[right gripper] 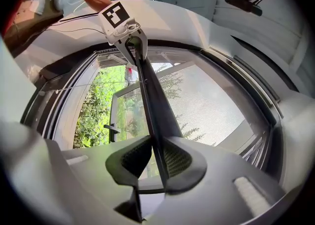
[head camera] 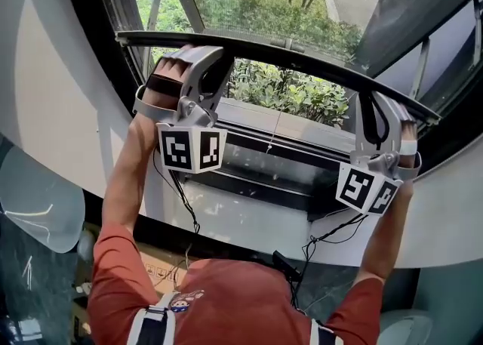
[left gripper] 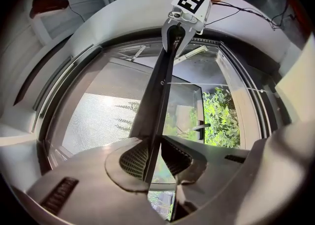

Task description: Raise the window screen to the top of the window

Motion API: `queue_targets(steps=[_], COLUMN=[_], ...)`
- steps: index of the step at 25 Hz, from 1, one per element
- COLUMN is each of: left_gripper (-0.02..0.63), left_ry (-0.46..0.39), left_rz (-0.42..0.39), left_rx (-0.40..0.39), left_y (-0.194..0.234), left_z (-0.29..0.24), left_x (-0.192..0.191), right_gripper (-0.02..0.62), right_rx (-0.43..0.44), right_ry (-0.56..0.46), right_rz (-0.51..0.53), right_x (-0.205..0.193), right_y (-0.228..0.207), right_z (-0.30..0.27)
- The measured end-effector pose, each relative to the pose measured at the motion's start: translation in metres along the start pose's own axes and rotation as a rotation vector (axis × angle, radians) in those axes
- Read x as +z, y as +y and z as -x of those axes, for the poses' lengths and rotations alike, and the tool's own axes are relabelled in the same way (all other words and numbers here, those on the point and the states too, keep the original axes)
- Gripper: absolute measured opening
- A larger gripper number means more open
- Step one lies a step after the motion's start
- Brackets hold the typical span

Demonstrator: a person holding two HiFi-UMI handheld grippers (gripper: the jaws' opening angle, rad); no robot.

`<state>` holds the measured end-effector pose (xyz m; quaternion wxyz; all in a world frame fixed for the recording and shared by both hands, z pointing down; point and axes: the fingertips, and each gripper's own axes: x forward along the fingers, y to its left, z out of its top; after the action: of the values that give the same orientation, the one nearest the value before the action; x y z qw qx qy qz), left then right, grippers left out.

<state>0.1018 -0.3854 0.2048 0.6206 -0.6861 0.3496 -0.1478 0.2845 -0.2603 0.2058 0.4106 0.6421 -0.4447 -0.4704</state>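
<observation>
Plainly the lift is only partway done. The window [head camera: 256,177] fills the view, and its screen [head camera: 249,4] reaches from the top edge down to a dark bottom bar [head camera: 287,47], which sits well short of the top. The left gripper [head camera: 198,60] is clenched on that bar near the window's left edge and the right gripper [head camera: 381,106] near its right edge, probably so the bar rises level and does not jam in the side tracks. A thin cord [head camera: 275,128] dangles below the bar's middle.

Two grippers: one left gripper [head camera: 198,55], one right gripper [head camera: 383,103]; one screen bar [head camera: 302,52]; one window [head camera: 266,149]; one person [head camera: 226,298]
</observation>
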Motion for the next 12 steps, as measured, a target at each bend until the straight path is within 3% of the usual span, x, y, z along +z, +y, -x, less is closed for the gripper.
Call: queue_targets(steps=[12], left_gripper=[0.086], left_ry=[-0.011], left_rz=[-0.046], left_rx=[0.076], left_y=[0.056], left_z=[-0.015], left_x=[0.012], right_gripper=[0.08], right_rx=[-0.071], right_ry=[-0.007], right_rz=[0.075], right_x=[0.012], right_y=[-0.056], right_z=[-0.016])
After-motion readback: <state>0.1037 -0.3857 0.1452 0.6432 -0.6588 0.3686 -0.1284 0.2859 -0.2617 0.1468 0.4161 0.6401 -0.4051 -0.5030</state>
